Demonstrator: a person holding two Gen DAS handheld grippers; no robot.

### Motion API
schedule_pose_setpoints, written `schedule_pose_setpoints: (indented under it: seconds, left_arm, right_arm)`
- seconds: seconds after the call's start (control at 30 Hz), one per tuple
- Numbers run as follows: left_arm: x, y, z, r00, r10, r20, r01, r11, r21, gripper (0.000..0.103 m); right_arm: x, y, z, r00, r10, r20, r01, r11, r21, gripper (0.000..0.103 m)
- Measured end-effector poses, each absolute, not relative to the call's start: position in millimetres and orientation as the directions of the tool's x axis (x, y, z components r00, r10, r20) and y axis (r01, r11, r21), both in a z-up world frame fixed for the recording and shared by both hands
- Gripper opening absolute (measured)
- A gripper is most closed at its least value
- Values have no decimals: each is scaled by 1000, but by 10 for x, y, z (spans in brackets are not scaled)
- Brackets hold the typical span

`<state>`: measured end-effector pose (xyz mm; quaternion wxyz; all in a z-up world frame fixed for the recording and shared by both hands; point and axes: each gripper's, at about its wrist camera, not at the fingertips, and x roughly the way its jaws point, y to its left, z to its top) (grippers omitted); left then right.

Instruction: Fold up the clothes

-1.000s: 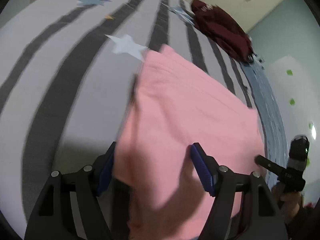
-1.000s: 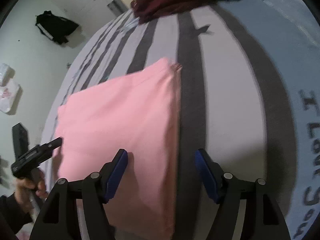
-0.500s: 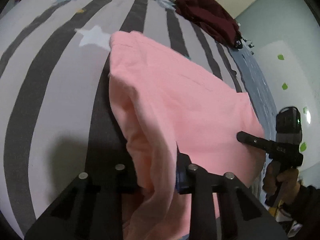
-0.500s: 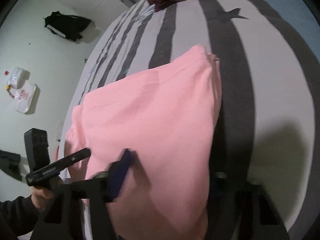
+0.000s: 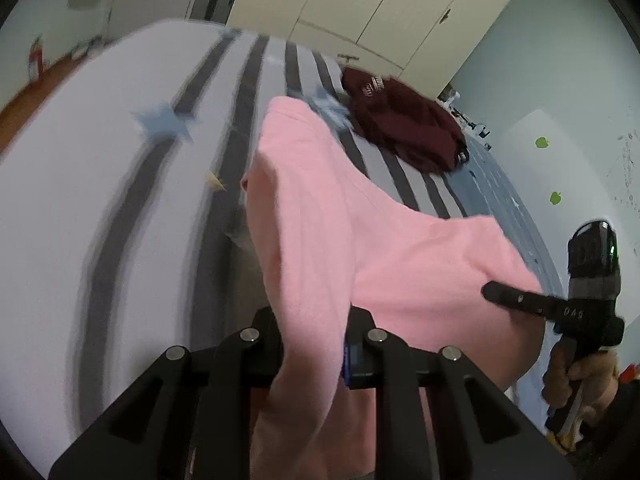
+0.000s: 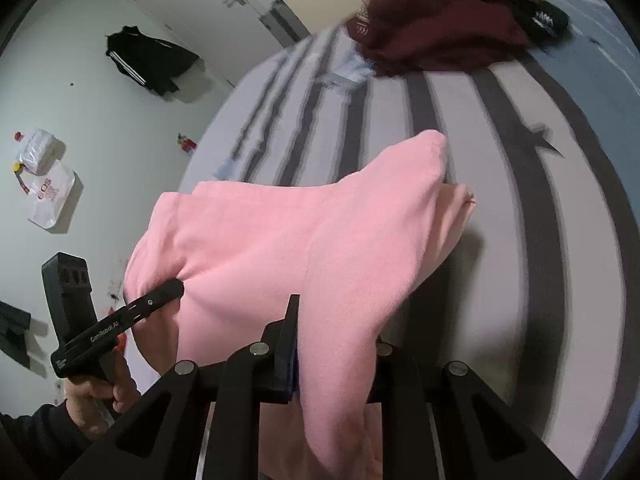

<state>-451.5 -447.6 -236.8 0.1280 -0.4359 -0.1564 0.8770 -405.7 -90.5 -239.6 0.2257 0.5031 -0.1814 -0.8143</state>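
Note:
A pink garment (image 5: 360, 240) hangs lifted off the striped bed cover (image 5: 80, 220), pinched at its two near corners. In the left wrist view my left gripper (image 5: 314, 344) has its jaws closing, with a fold of the pink cloth pressed between the pads. The right gripper (image 5: 486, 290) shows at the right, its tip buried in the other corner. In the right wrist view my right gripper (image 6: 332, 356) is likewise closing on the pink garment (image 6: 280, 240), which drapes over its fingers. The left gripper (image 6: 176, 288) grips the left corner there. The garment's far end still rests on the bed (image 6: 520, 240).
A maroon garment (image 5: 404, 124) lies crumpled at the far end of the bed, also visible as a maroon heap (image 6: 440, 36). Cream wardrobe doors (image 5: 380, 12) stand behind it. A black jacket (image 6: 148, 60) hangs by the door, and white bags (image 6: 44, 184) lie on the floor.
Both grippers went from wide open over the flat pink garment to clamped on its near edge. Both have risen, lifting that edge off the bed.

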Motion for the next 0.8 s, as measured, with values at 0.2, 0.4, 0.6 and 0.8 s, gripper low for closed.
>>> schedule_pose_setpoints:
  seconds: [0.2, 0.4, 0.6, 0.8]
  left_arm:
    - [-5182, -5749, -1957, -642, 263, -720, -121, -962, -243, 16]
    - [-5697, -6955, -2656, -522, 171, -836, 21, -977, -213, 17]
    - [-5537, -7398, -3181, -478, 177, -861, 115, -959, -260, 48]
    - [-5302, -7639, -3070, -537, 91, -838, 231, -940, -250, 67]
  right_arm:
    - [-4739, -2186, -2160, -464, -588, -662, 247, -804, 541, 15]
    - [-5658, -3803, -2528, -416, -612, -672, 287, -790, 541, 16]
    - [-5649, -4420, -3140, -270, -550, -790, 266, -831, 488, 24]
    - [-5600, -3912, -3206, -299, -573, -763, 145, -818, 557, 51]
